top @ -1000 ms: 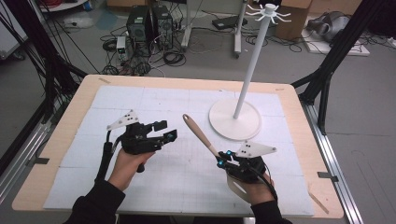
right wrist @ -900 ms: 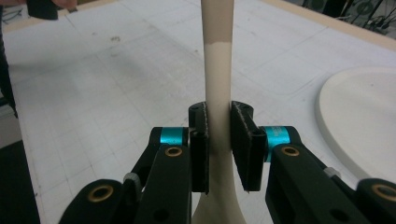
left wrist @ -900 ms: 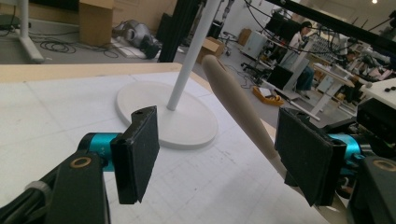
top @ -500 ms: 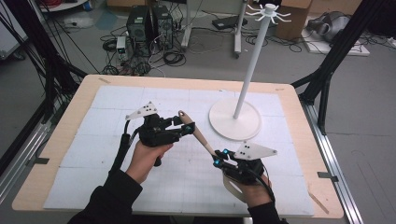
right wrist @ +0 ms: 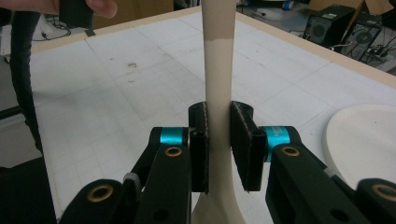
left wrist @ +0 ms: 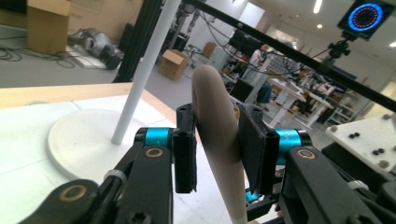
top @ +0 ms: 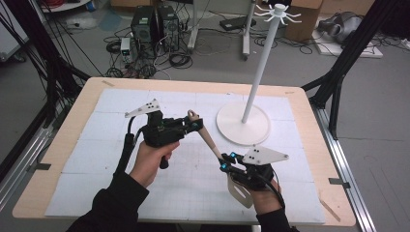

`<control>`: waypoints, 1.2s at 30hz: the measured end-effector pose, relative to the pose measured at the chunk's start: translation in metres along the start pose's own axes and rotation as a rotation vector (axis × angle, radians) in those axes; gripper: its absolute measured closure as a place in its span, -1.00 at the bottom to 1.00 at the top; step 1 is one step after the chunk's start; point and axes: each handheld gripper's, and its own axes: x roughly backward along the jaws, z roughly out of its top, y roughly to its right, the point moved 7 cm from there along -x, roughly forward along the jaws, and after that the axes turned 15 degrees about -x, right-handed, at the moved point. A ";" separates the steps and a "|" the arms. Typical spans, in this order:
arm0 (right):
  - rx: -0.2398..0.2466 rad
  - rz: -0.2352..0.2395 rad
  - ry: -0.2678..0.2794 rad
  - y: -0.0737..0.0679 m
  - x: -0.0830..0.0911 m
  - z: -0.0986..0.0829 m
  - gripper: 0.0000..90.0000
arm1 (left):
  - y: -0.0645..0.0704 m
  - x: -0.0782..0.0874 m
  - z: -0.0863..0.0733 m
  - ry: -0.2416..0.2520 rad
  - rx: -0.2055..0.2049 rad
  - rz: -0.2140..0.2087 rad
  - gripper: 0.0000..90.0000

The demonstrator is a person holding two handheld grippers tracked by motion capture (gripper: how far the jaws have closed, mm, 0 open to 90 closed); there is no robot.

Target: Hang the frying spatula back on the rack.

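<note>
Over the white mat [top: 121,145] that covers the wooden table [top: 309,125], a person holds a pale spatula [top: 209,140] in the air between two grippers. At the near right, the right gripper [top: 224,161] has its jaws clamped on the spatula's handle, just above where the handle widens into the flat blade. That blade hangs down in front of the right hand [top: 263,200]. In the right gripper view, both black pads [right wrist: 200,147] press against the handle [right wrist: 218,93], which rises straight up out of the frame.

To the left of centre, the left gripper [top: 194,124] meets the far, rounded end of the same handle. In the left gripper view its jaws stand on either side of that tip [left wrist: 215,121]; the right-hand pad [left wrist: 254,149] seems to touch it, while a narrow gap may remain at the other pad, so I cannot tell whether the grip is fully closed. The left hand [top: 150,162] wraps the gripper's grip, with a dark sleeve [top: 109,205] behind it.

Farther right on the table stands a white rack [top: 258,67], a tall pole on a round base [top: 241,126] with small hooks at its top. The spatula is near the base but apart from it. Beyond the table, computers [top: 154,24] and cables lie on the floor.
</note>
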 end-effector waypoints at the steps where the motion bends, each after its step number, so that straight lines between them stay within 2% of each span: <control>1: 0.000 0.004 0.004 0.000 -0.001 0.001 0.73 | 0.000 0.000 0.000 0.000 0.000 0.000 0.54; 2: 0.000 0.003 -0.001 0.000 -0.001 0.000 0.73 | 0.003 0.000 0.002 0.013 0.004 -0.024 0.55; 4: 0.000 0.005 -0.004 -0.001 -0.002 0.000 0.73 | 0.004 0.000 0.003 0.017 0.005 -0.035 0.58; 5: 0.003 0.011 -0.005 -0.002 -0.004 0.001 0.73 | 0.008 0.000 0.007 0.024 -0.017 -0.045 0.59; 7: 0.001 0.014 -0.006 -0.003 -0.005 0.001 0.73 | 0.010 0.000 0.009 0.027 -0.025 -0.053 0.60; 8: 0.005 0.020 0.000 -0.004 -0.005 0.004 0.72 | 0.013 0.000 0.014 0.035 -0.044 -0.061 0.61; 9: 0.005 0.020 0.000 -0.004 -0.005 0.004 0.72 | 0.013 0.000 0.014 0.035 -0.044 -0.061 0.61; 16: 0.010 0.050 0.027 -0.010 -0.004 0.018 0.70 | 0.022 0.002 0.030 0.071 -0.115 -0.088 0.62; 20: 0.018 0.059 0.032 -0.013 -0.004 0.023 0.69 | 0.026 0.004 0.039 0.066 -0.171 -0.101 0.62; 21: 0.018 0.059 0.032 -0.013 -0.004 0.023 0.69 | 0.026 0.004 0.039 0.066 -0.171 -0.101 0.62; 22: 0.021 0.060 0.042 -0.014 -0.003 0.024 0.58 | 0.027 0.004 0.043 0.065 -0.193 -0.103 0.62; 24: 0.013 0.063 0.053 -0.014 -0.002 0.025 0.48 | 0.027 0.005 0.044 0.065 -0.202 -0.106 0.63; 27: 0.018 0.091 0.071 -0.015 -0.001 0.027 0.30 | 0.027 0.008 0.050 0.052 -0.233 -0.140 0.63; 30: 0.003 0.126 0.087 -0.012 -0.001 0.028 0.11 | 0.028 0.009 0.051 0.043 -0.252 -0.152 0.63; 31: 0.003 0.126 0.087 -0.012 -0.001 0.028 0.11 | 0.028 0.009 0.052 0.036 -0.264 -0.157 0.63; 32: -0.003 0.156 0.093 -0.011 0.000 0.030 0.01 | 0.029 0.010 0.053 0.029 -0.275 -0.179 0.63; 33: -0.003 0.156 0.093 -0.011 0.000 0.030 0.01 | 0.029 0.010 0.053 0.029 -0.275 -0.179 0.63; 34: -0.004 0.189 0.092 -0.012 0.000 0.031 -0.07 | 0.030 0.011 0.054 0.023 -0.273 -0.200 0.62; 35: -0.004 0.189 0.092 -0.012 0.000 0.031 -0.07 | 0.030 0.011 0.054 0.023 -0.273 -0.200 0.62; 36: 0.014 0.237 0.090 -0.013 -0.001 0.035 -0.18 | 0.030 0.012 0.054 0.020 -0.286 -0.222 0.62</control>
